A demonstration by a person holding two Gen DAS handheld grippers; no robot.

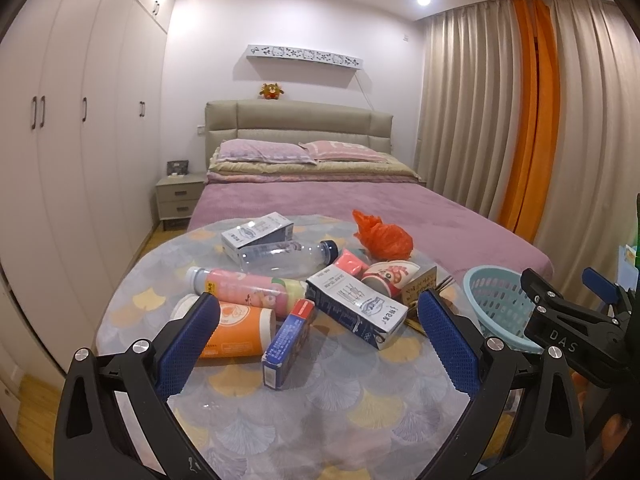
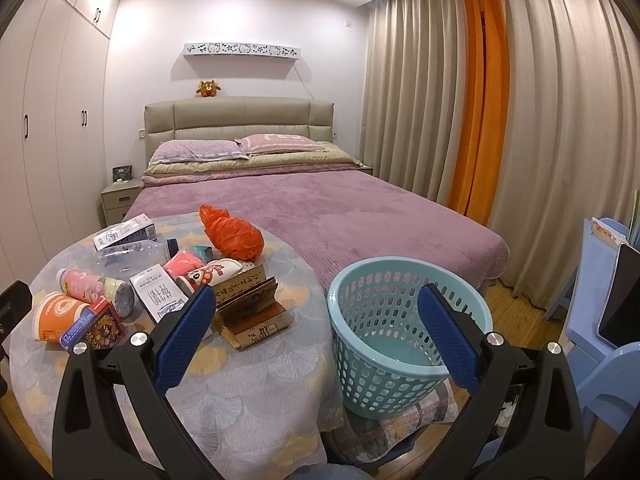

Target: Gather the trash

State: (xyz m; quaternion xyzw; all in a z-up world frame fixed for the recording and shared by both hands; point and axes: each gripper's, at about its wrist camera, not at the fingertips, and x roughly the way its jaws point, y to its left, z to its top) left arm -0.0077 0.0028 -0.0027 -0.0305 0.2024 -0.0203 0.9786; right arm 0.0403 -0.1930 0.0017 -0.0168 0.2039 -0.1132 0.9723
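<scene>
Teal basket (image 2: 404, 336) beside table (image 1: 320, 392) at 3 o'clock, trash heaped on table, orange bag (image 1: 382, 236) at 12, cup (image 1: 236, 330) at 9, left gripper (image 1: 318, 340) wide open over blue box (image 1: 288, 344), right gripper (image 2: 316, 340) wide open, holding nothing.

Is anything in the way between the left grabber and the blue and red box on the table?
Nothing visible blocks it. The left gripper is open, and the blue and red box lies right between its fingers on the table. The orange cup lies just left of the box, and a dark milk carton just behind it to the right.
</scene>
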